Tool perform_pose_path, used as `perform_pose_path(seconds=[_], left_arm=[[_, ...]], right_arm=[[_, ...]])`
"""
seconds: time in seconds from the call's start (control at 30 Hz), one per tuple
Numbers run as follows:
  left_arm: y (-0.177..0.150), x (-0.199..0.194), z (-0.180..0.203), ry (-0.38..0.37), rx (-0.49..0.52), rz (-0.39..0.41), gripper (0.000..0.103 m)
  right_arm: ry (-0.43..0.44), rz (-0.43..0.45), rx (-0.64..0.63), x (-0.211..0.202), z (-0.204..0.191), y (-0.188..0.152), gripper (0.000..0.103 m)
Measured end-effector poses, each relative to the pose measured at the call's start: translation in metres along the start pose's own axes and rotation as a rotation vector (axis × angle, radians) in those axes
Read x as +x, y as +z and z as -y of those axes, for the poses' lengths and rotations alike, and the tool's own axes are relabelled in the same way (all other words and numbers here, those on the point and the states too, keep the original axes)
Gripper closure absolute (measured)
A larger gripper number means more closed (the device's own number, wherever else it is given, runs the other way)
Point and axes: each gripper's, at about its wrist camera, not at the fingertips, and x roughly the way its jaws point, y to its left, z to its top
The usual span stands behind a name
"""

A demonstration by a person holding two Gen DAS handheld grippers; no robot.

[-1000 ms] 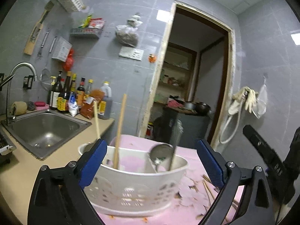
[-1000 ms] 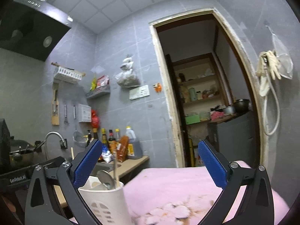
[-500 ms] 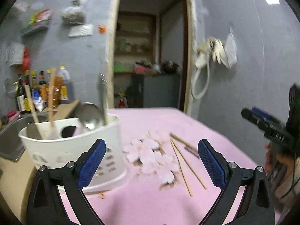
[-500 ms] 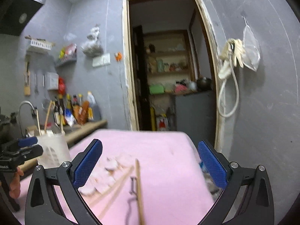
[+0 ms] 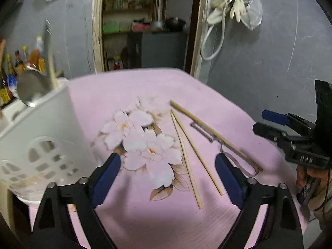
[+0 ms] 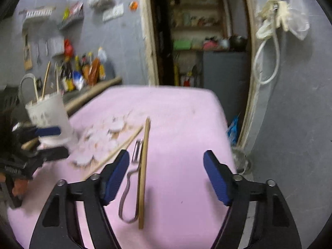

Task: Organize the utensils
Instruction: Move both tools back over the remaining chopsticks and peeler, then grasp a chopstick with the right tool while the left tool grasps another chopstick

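Your left gripper (image 5: 168, 174) hovers with jaws spread wide and nothing between them, above the pink floral cloth (image 5: 145, 217). Your right gripper (image 6: 166, 174) is likewise spread and empty. On the cloth you have three loose sticks: two thin chopsticks (image 5: 186, 155) lying in a narrow V, and one thicker wooden stick (image 5: 207, 128) beside them. One metal peeler (image 5: 226, 145) lies against that thicker stick. One white utensil holder (image 5: 41, 145) stands at the left, holding one ladle (image 5: 31, 89); count of the sticks inside is blurred.
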Motion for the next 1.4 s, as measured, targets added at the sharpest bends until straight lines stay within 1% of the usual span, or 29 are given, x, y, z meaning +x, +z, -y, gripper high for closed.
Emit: perform_pose_path(seconds=[0.03, 0.07, 0.1, 0.13, 0.17, 0.23, 0.3, 0.43, 0.67, 0.77, 0.83, 0.87, 0.93, 1.0, 1.03, 1.07, 1.1, 1.2, 1.27, 1.4], left_arm=[[0.001, 0.007, -0.002, -0.013, -0.007, -0.027, 0.028], [0.002, 0.012, -0.003, -0.022, -0.013, -0.046, 0.030], [0.003, 0.018, -0.004, -0.032, -0.022, -0.069, 0.035], [0.005, 0.022, -0.005, -0.041, -0.029, -0.089, 0.041], [0.005, 0.026, -0.006, -0.050, -0.034, -0.105, 0.044], [0.007, 0.037, -0.006, -0.063, -0.041, -0.142, 0.053], [0.009, 0.047, -0.006, -0.064, -0.043, -0.171, 0.060], [0.011, 0.057, -0.003, -0.025, -0.019, -0.192, 0.071], [0.015, 0.082, 0.007, 0.026, 0.027, -0.216, 0.076], [0.018, 0.089, 0.005, 0.023, 0.025, -0.224, 0.081], [0.018, 0.088, -0.001, 0.020, 0.001, -0.224, 0.090], [0.018, 0.089, -0.005, 0.017, -0.010, -0.224, 0.092], [0.019, 0.088, -0.007, 0.011, -0.031, -0.225, 0.097], [0.019, 0.087, -0.008, 0.010, -0.039, -0.225, 0.099], [0.018, 0.086, -0.009, 0.011, -0.043, -0.224, 0.099], [0.018, 0.085, -0.008, 0.012, -0.046, -0.223, 0.100], [0.017, 0.083, -0.009, 0.014, -0.051, -0.223, 0.100], [0.014, 0.075, -0.010, 0.028, -0.060, -0.221, 0.100], [0.012, 0.070, -0.009, 0.042, -0.049, -0.226, 0.100], [0.011, 0.067, -0.006, 0.023, -0.023, -0.263, 0.100]], right_arm=[[0.006, -0.025, -0.015, 0.003, -0.002, -0.002, 0.039], [0.008, -0.046, -0.031, 0.004, -0.004, -0.003, 0.045], [0.005, -0.066, -0.047, 0.006, -0.006, -0.005, 0.050], [0.002, -0.086, -0.064, 0.008, -0.008, -0.006, 0.051], [0.003, -0.101, -0.075, 0.010, -0.009, -0.008, 0.054], [0.008, -0.128, -0.088, 0.016, -0.011, -0.009, 0.057], [0.007, -0.156, -0.101, 0.022, -0.012, -0.011, 0.060], [0.007, -0.214, -0.134, 0.035, -0.015, -0.011, 0.065], [0.008, -0.258, -0.184, 0.052, -0.020, -0.004, 0.065], [-0.024, -0.270, -0.233, 0.060, -0.027, 0.000, 0.066], [-0.038, -0.272, -0.250, 0.065, -0.029, 0.003, 0.066], [-0.041, -0.272, -0.251, 0.068, -0.028, 0.004, 0.066], [-0.043, -0.270, -0.249, 0.074, -0.028, 0.006, 0.069], [-0.048, -0.267, -0.250, 0.079, -0.029, 0.010, 0.081], [-0.051, -0.263, -0.250, 0.080, -0.029, 0.010, 0.085], [-0.049, -0.258, -0.246, 0.081, -0.029, 0.011, 0.092], [-0.047, -0.254, -0.240, 0.080, -0.027, 0.012, 0.095], [-0.049, -0.244, -0.218, 0.074, -0.022, 0.012, 0.098], [-0.055, -0.243, -0.210, 0.069, -0.018, 0.011, 0.098], [-0.030, -0.260, -0.186, 0.067, -0.011, 0.012, 0.097]])
